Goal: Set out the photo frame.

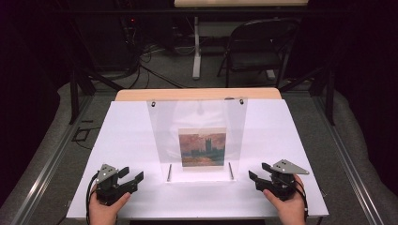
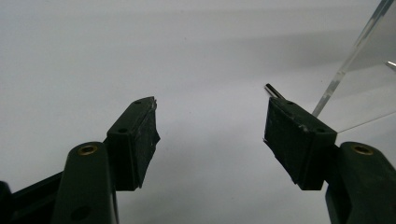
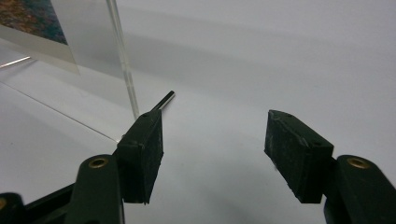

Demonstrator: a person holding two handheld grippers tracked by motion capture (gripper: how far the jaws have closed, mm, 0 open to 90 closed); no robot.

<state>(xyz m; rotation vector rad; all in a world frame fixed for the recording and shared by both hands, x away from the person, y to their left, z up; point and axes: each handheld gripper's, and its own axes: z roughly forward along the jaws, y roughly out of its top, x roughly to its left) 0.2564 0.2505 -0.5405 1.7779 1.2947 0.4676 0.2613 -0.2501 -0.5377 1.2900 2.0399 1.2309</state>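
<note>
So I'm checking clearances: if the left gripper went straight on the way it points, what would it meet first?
Probably the clear acrylic stand, near its front left corner by the metal pin. The left gripper angles toward it, open and empty, though depth is hard to judge.

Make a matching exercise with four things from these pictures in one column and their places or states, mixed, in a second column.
Things:
1. clear acrylic picture stand
2. painting print with a dark tower
3. left gripper
4. black folding chair

Places or states:
A. on the floor beyond the table
B. inside the clear panel, low in the middle
C. open, empty, at the near left
D. upright on the middle of the white table

Pairs: 1-D, 2-B, 3-C, 4-A
</note>
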